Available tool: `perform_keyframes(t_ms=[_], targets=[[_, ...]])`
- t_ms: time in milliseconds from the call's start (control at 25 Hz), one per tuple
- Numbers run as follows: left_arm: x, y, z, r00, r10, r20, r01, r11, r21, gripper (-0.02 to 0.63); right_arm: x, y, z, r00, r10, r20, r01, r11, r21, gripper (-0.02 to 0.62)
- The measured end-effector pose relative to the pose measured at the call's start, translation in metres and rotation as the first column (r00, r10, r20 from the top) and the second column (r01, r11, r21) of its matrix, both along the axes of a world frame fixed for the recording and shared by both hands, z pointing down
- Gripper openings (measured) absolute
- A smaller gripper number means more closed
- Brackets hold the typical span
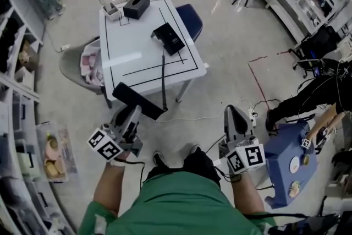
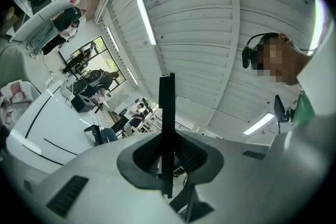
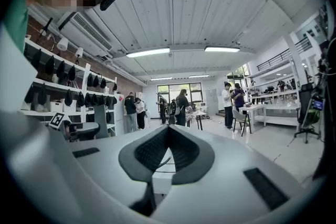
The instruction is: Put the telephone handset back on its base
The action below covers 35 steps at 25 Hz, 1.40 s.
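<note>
The black telephone handset (image 1: 137, 100) is clamped in my left gripper (image 1: 132, 111), held low in front of the white table (image 1: 124, 52). Its dark cord (image 1: 163, 81) runs up across the table to the black telephone base (image 1: 168, 38), which lies near the table's right side. In the left gripper view the handset (image 2: 167, 105) shows edge-on as a thin black bar between the shut jaws of the left gripper (image 2: 167, 152). My right gripper (image 1: 235, 115) hangs over the floor to the right, away from the table. Its jaws are shut with nothing between them, as the right gripper (image 3: 167, 139) shows in its own view.
A black tissue box (image 1: 136, 6) and a small white box (image 1: 113, 11) stand at the table's far edge. A dark blue chair (image 1: 190, 18) is behind it and a grey chair (image 1: 77, 66) with pink cloth to its left. Shelves (image 1: 16, 91) line the left; a blue stool (image 1: 289, 159) stands right.
</note>
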<state>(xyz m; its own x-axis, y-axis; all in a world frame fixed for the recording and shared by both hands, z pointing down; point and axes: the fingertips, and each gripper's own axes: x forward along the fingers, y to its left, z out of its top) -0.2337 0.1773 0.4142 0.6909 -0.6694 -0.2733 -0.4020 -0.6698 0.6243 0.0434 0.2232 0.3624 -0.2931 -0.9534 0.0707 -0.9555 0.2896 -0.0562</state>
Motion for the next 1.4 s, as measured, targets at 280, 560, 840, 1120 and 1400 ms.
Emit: perform_keyframes(t_ms=[280, 560, 840, 1120, 1400], targets=[[-0.003, -0.027, 0.001, 1.000, -0.014, -0.005, 0.014, 1.000, -0.007, 0.080, -0.004, -0.035, 0.009, 0.999, -0.029, 0.013, 0.029, 1.000, 0.007, 0.023], [0.014, -0.069, -0.002, 0.997, -0.060, 0.042, 0.060, 0.998, -0.015, 0.080, 0.010, -0.103, 0.017, 0.992, -0.099, 0.075, 0.098, 0.995, 0.018, 0.023], [0.060, -0.127, 0.008, 0.990, -0.125, 0.066, 0.129, 0.990, -0.063, 0.080, 0.041, -0.183, 0.033, 0.970, -0.203, 0.133, 0.207, 0.978, -0.019, 0.023], [0.097, -0.171, 0.018, 0.975, -0.191, 0.115, 0.204, 0.972, -0.116, 0.080, 0.067, -0.241, 0.049, 0.933, -0.309, 0.183, 0.323, 0.945, -0.056, 0.023], [0.113, -0.214, 0.037, 0.973, -0.195, 0.124, 0.216, 0.958, -0.189, 0.080, 0.079, -0.282, 0.070, 0.909, -0.359, 0.212, 0.388, 0.915, -0.112, 0.023]])
